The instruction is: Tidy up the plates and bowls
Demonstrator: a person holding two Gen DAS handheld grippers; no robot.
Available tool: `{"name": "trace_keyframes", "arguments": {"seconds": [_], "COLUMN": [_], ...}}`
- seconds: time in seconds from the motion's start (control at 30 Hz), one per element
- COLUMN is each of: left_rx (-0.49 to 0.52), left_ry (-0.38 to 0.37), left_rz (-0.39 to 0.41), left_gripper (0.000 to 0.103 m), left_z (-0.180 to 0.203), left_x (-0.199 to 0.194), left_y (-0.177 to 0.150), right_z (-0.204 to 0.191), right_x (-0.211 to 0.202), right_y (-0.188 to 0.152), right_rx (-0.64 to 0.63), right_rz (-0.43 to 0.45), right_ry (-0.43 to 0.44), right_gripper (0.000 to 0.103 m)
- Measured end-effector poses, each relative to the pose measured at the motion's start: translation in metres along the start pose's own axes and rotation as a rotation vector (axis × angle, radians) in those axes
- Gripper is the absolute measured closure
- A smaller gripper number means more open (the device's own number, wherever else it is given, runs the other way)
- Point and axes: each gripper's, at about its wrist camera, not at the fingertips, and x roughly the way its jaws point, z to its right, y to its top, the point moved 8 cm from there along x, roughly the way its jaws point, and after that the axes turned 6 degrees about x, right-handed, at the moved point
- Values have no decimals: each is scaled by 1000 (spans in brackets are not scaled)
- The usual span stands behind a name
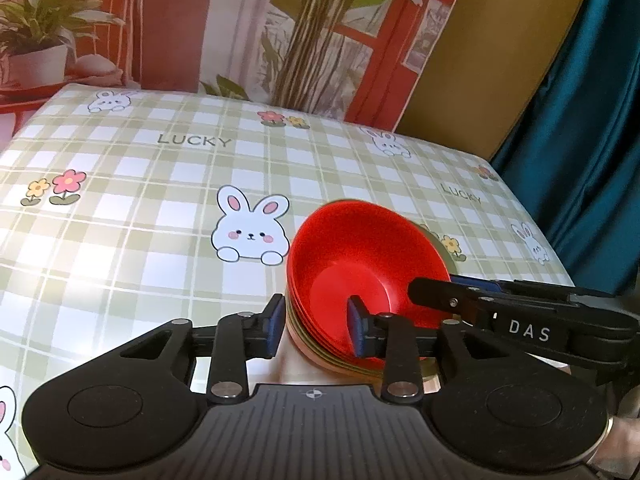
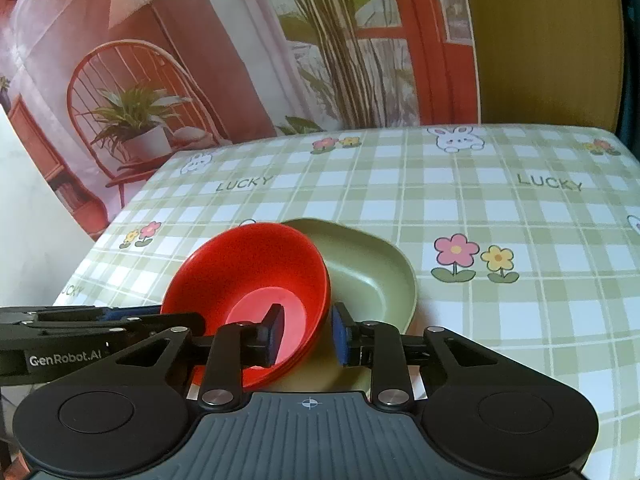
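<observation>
A stack of nested bowls with a red bowl (image 1: 360,256) on top rests on a pale green plate (image 2: 368,272) on the checked tablecloth (image 1: 160,184). In the left wrist view my left gripper (image 1: 314,326) straddles the near left rim of the stack, one finger inside the red bowl and one outside, with a gap showing. In the right wrist view my right gripper (image 2: 306,330) straddles the right rim of the red bowl (image 2: 248,280), one pad inside and one outside over the plate, jaws apart. The right gripper's arm (image 1: 520,320) crosses the left view.
The table's right edge (image 1: 552,248) drops off beside a teal curtain (image 1: 580,120). A printed backdrop (image 2: 200,60) with a chair and plants hangs behind the far edge. The cloth carries rabbit and flower prints (image 2: 476,260).
</observation>
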Motion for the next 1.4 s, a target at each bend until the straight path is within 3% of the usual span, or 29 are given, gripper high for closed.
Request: {"name": "trace_keyframes", "arguments": {"seconds": [0.2, 0.33, 0.43, 0.53, 0.63, 0.7, 0.8, 1.0, 1.2, 1.4], "left_rx": [25, 54, 64, 67, 76, 80, 83, 112, 171, 139], "left_ry": [11, 36, 58, 86, 117, 124, 138, 202, 336, 322], "left_rz": [45, 84, 125, 178, 226, 253, 293, 388, 499, 558], "left_gripper": [61, 46, 41, 32, 25, 19, 17, 17, 14, 14], "left_z": [0, 1, 0, -2, -2, -3, -3, 2, 15, 23], "left_x": [-13, -24, -36, -51, -66, -78, -97, -142, -192, -232], "left_y": [8, 15, 23, 35, 49, 57, 72, 98, 120, 134], "right_z": [0, 0, 1, 1, -4, -8, -13, -28, -48, -68], "right_x": [-8, -17, -24, -33, -47, -58, -76, -111, -150, -189], "right_y": [5, 9, 14, 22, 35, 45, 62, 92, 114, 129], "right_rx": [-5, -9, -10, -15, -37, -49, -48, -62, -87, -114], "right_rz": [29, 57, 80, 113, 156, 187, 233, 293, 368, 442], "right_ry": [-6, -13, -23, -32, -25, -25, -10, -9, -17, -31], "right_gripper": [71, 63, 59, 49, 33, 16, 1, 0, 0, 0]}}
